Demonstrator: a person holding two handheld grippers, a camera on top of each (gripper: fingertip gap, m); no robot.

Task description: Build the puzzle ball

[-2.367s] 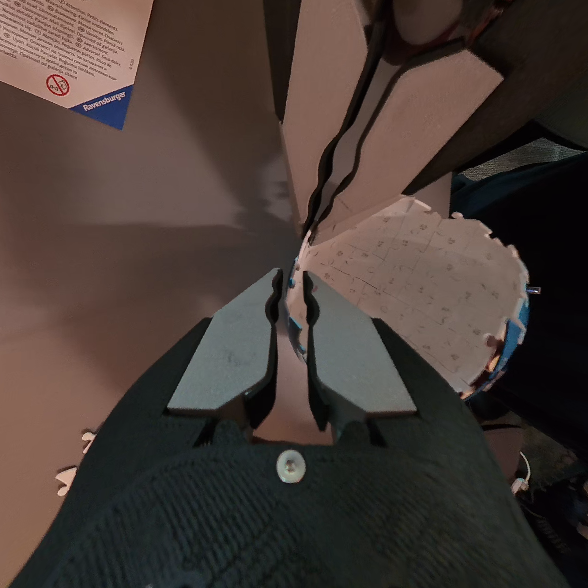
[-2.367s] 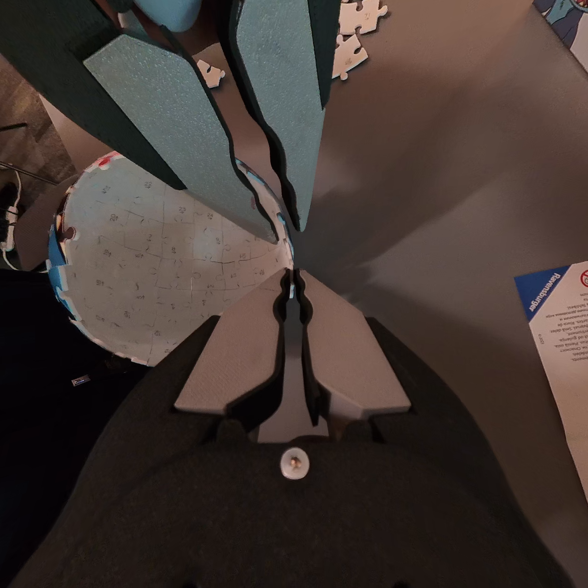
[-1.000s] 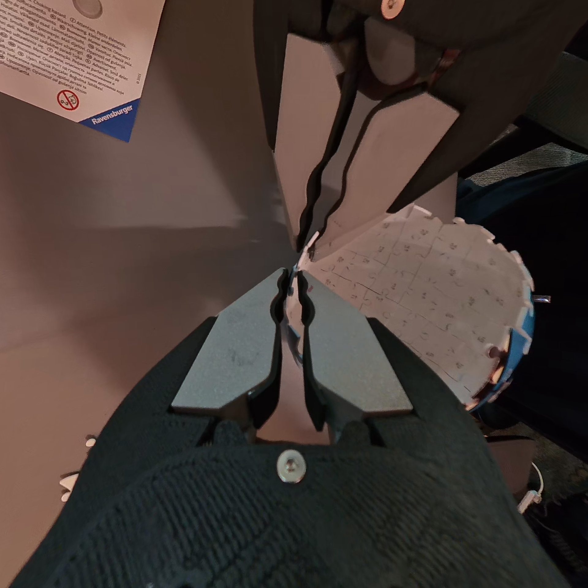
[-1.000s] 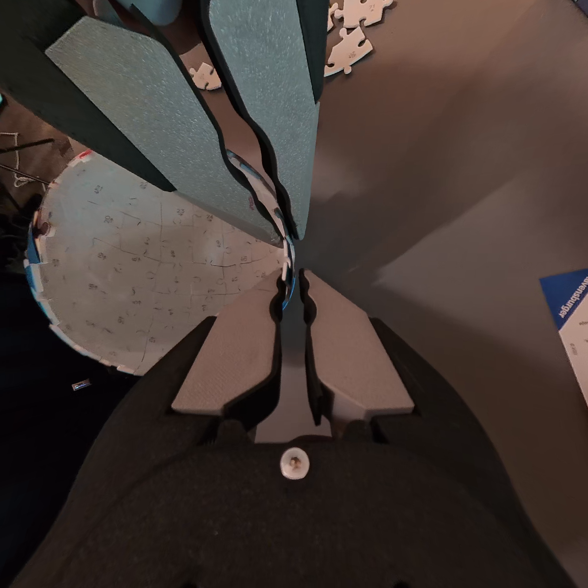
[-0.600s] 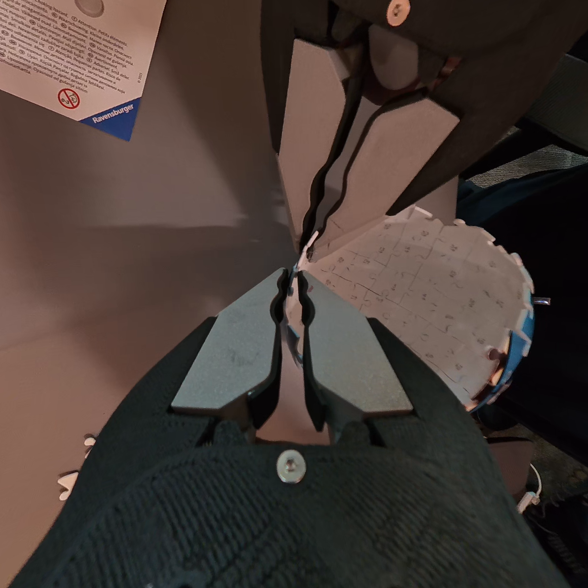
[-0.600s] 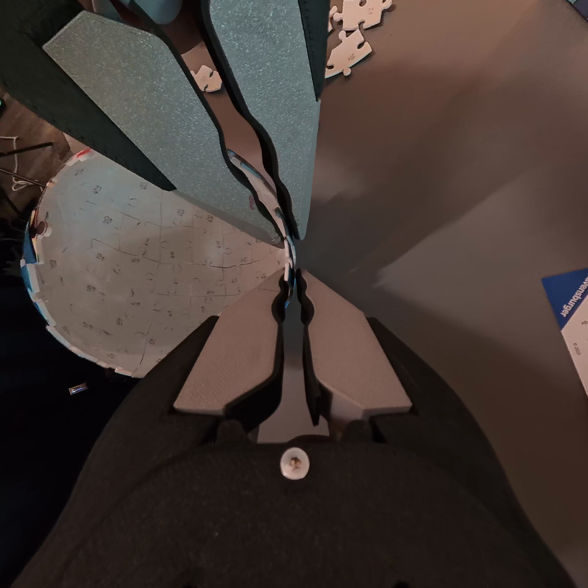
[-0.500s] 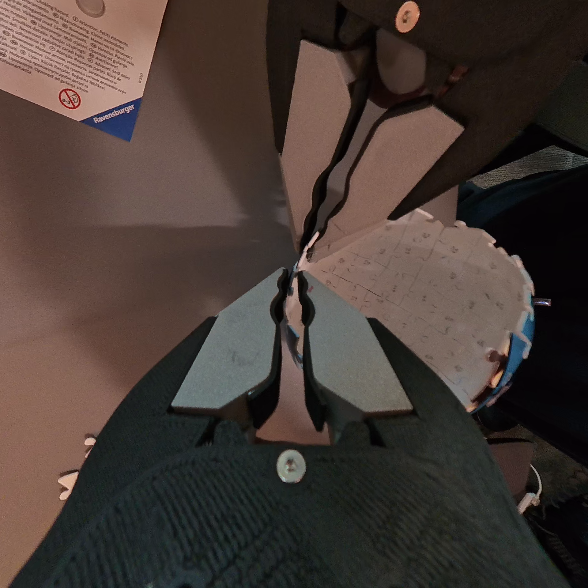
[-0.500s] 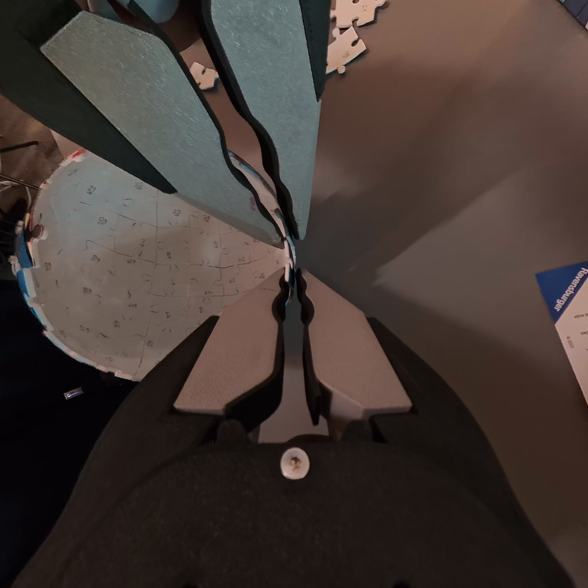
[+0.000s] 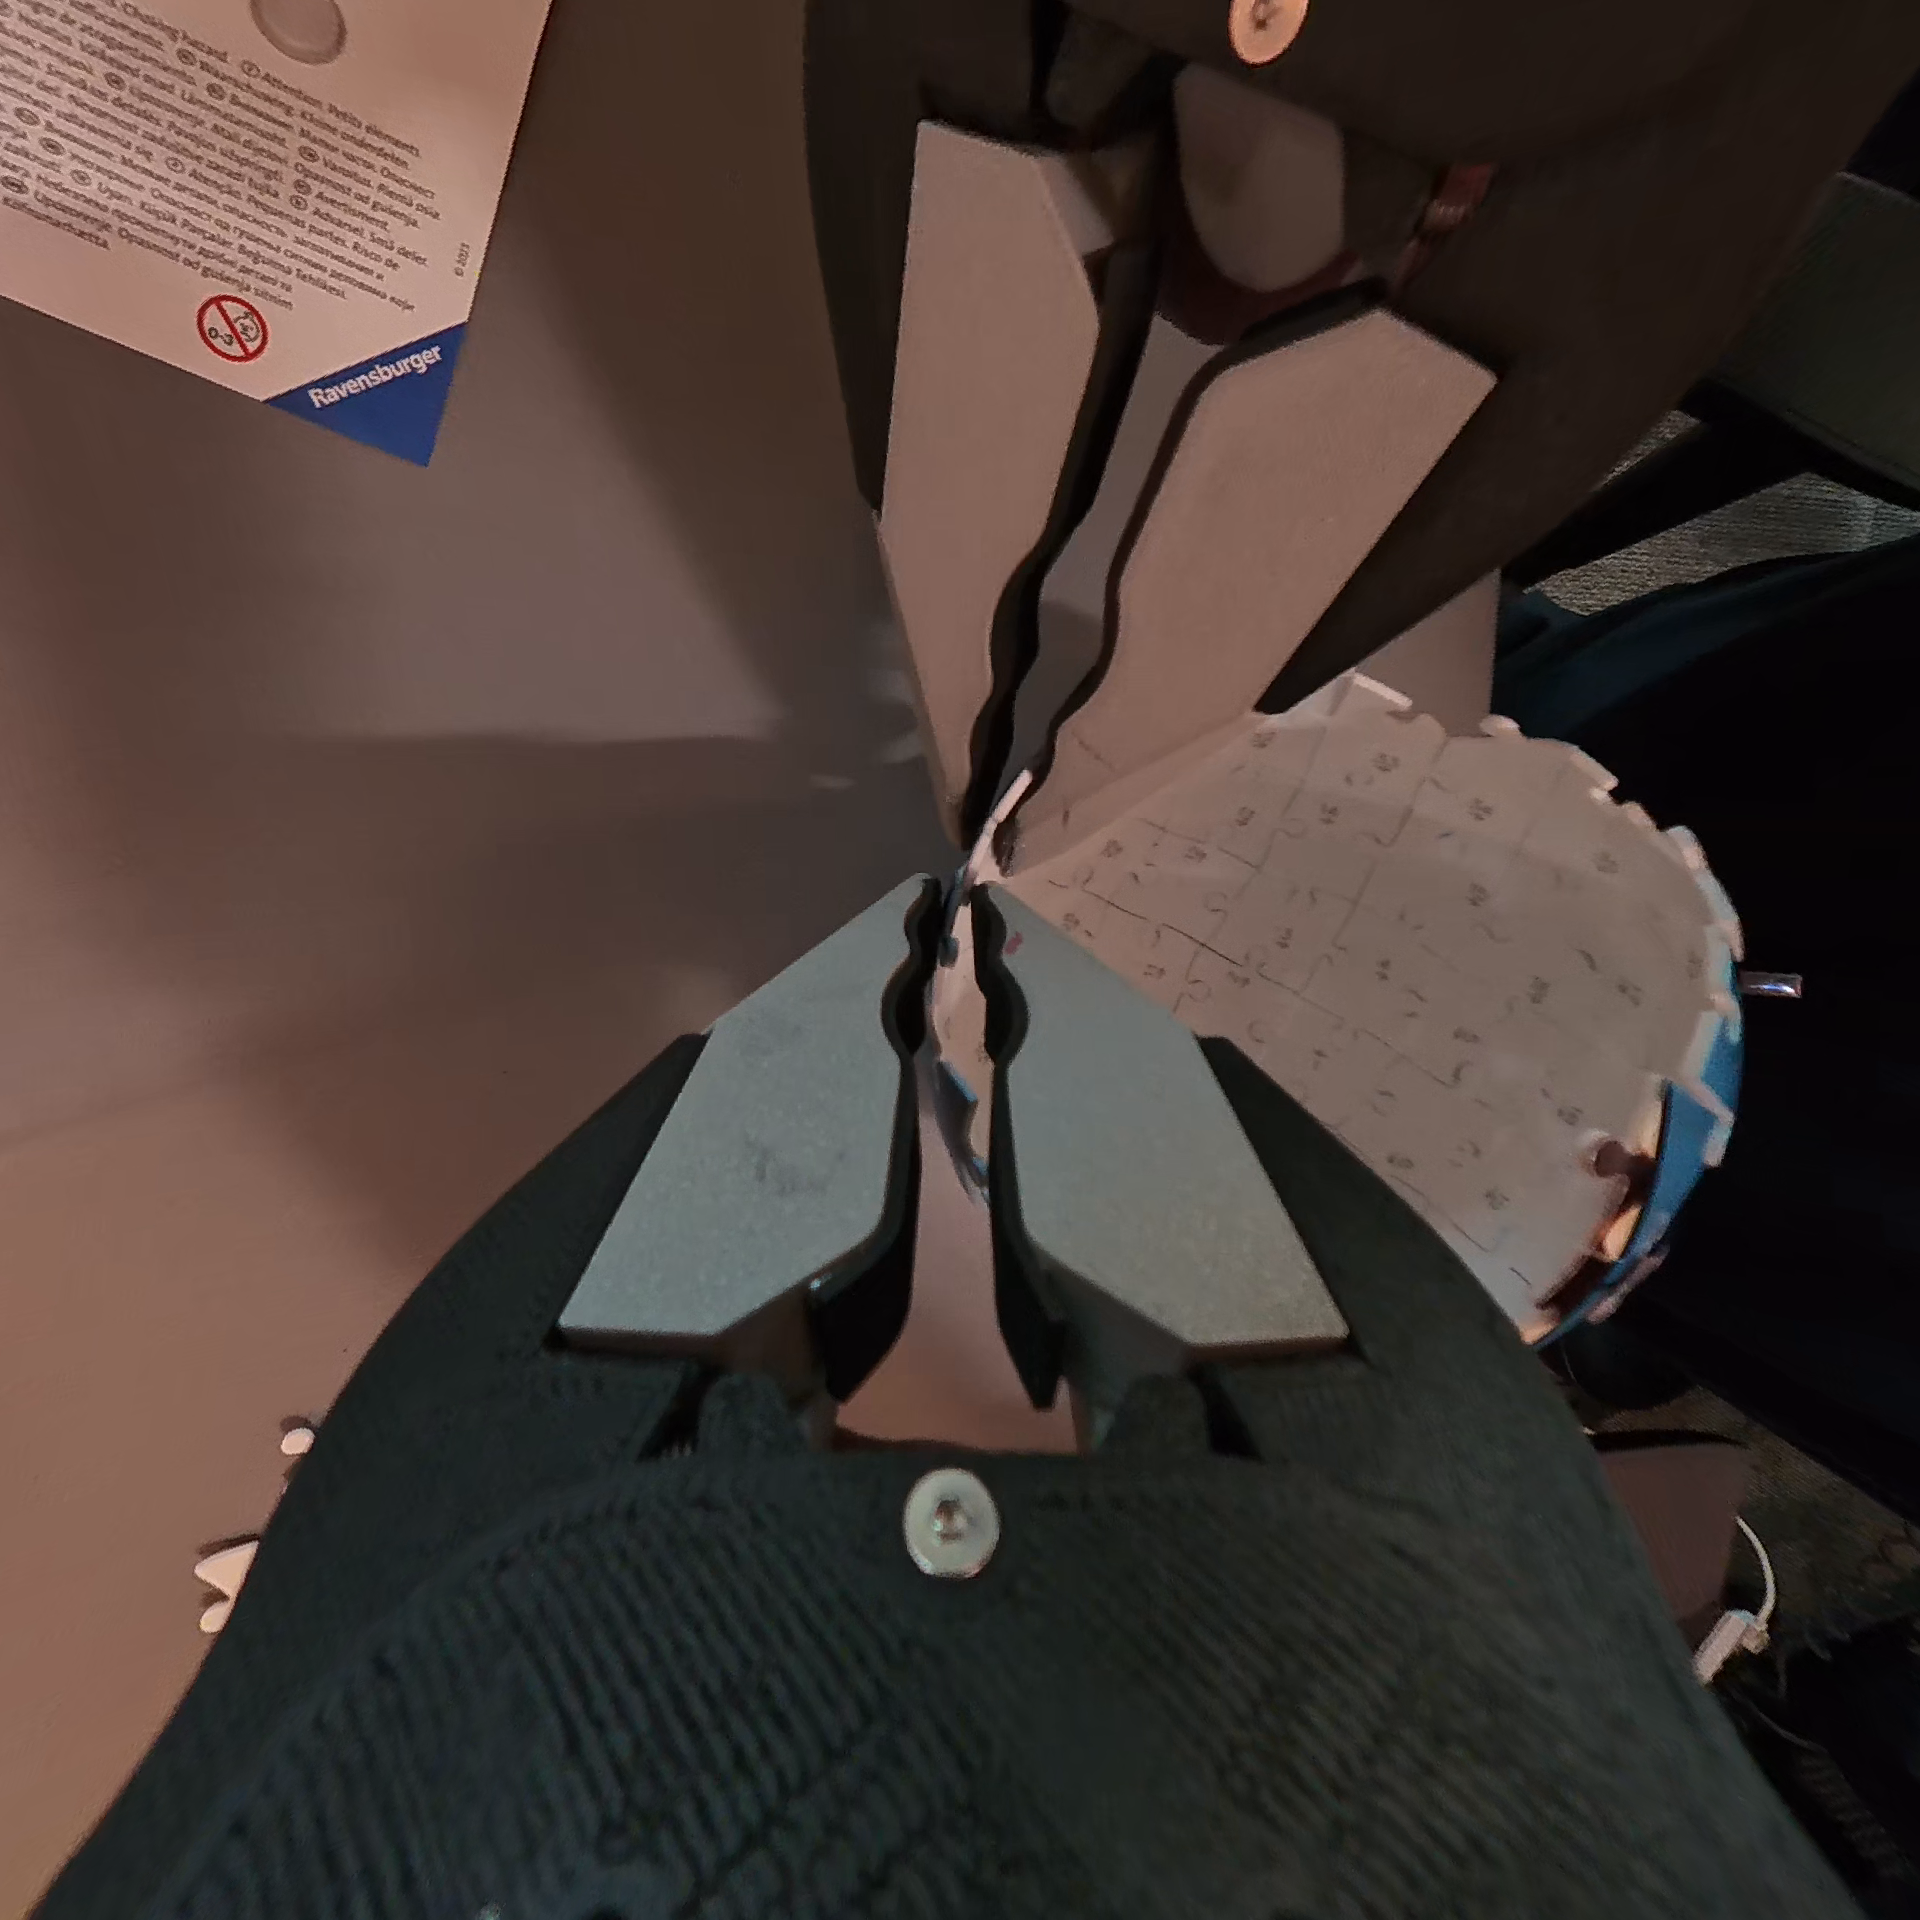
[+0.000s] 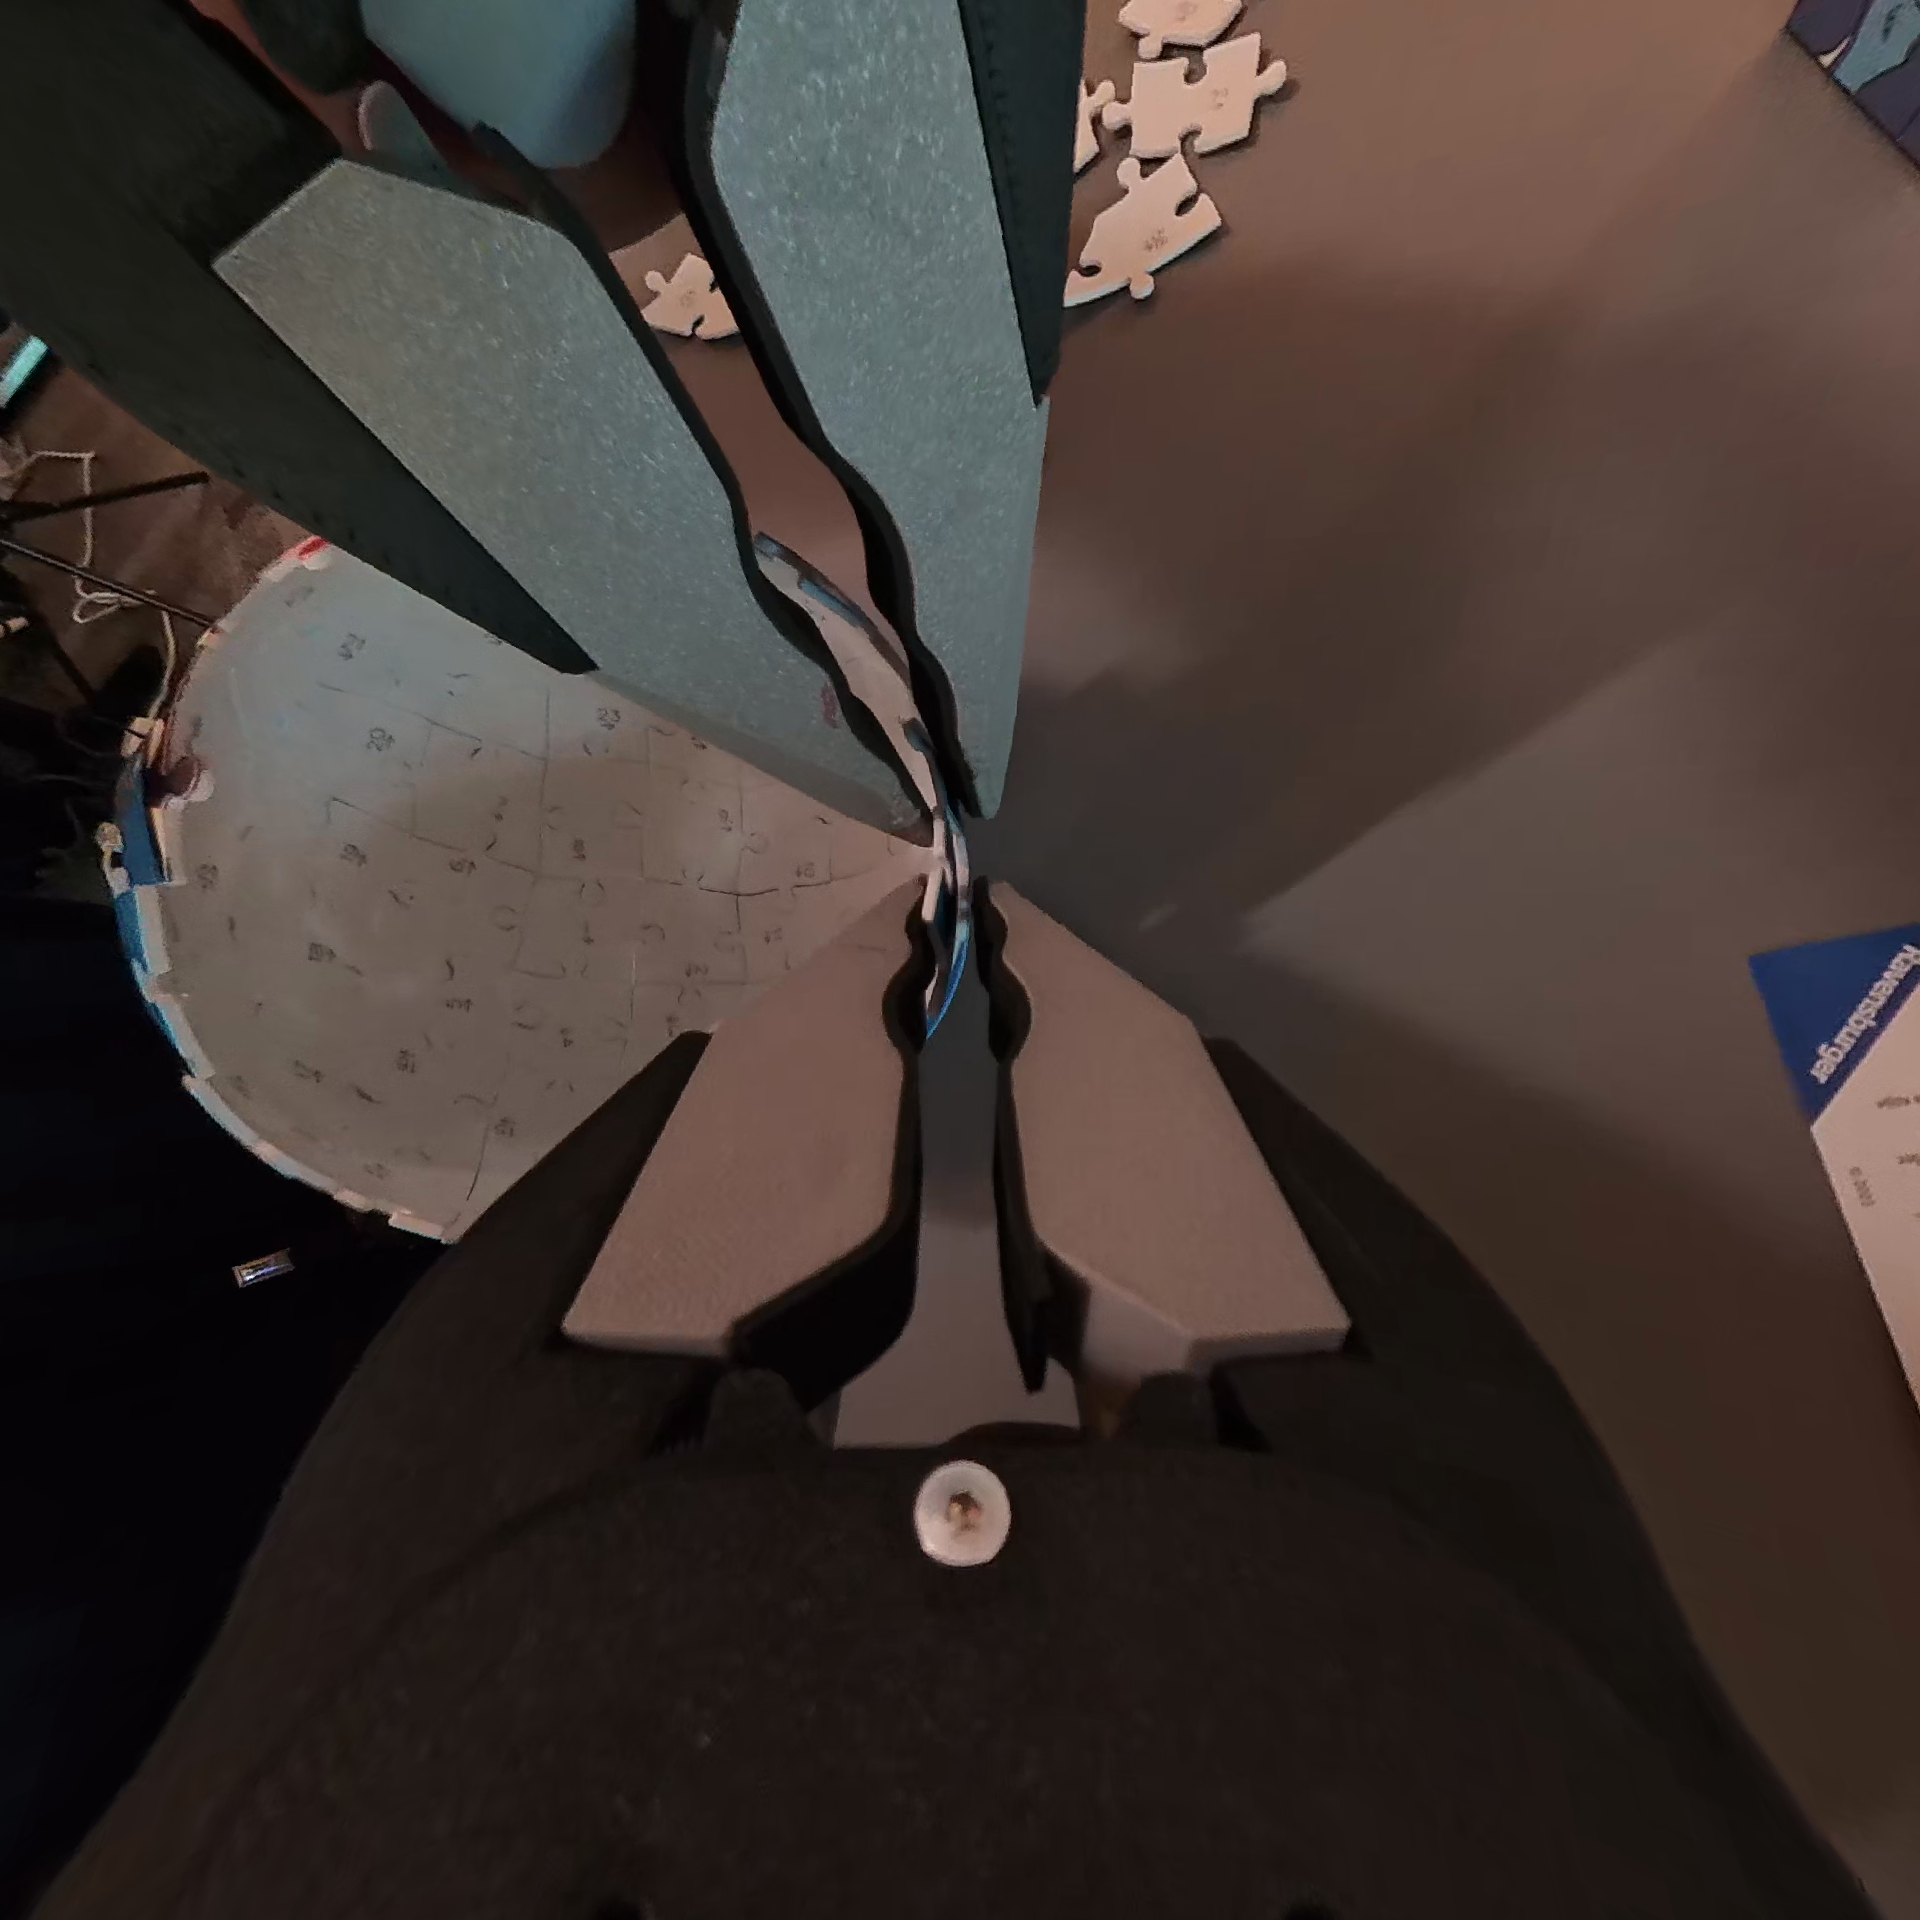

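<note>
The half-built puzzle ball point(image 9: 1403, 987) is an open shell, white and numbered inside, blue outside, held on edge over the table's edge. My left gripper point(image 9: 956, 899) is shut on the shell's rim. My right gripper point(image 9: 1003, 821) comes in from above and is shut on the same rim just past it, with a white piece tab showing at its tips. In the right wrist view the shell point(image 10: 468, 914) lies to the left. There the right gripper point(image 10: 956, 899) pinches the blue-edged rim, and the left gripper point(image 10: 940, 805) faces it tip to tip.
Loose white puzzle pieces point(image 10: 1153, 229) lie on the grey table point(image 9: 416, 831) beyond the left gripper. A printed leaflet point(image 9: 208, 187) lies flat on the table and also shows in the right wrist view point(image 10: 1849, 1091). A dark floor with cables point(image 9: 1766, 1621) is beyond the table edge. The grippers are tip to tip, or close to it.
Both grippers have stayed pinched on the rim. The shell has turned slightly between them, and the right gripper has drawn back a little, so more of the loose pieces show.
</note>
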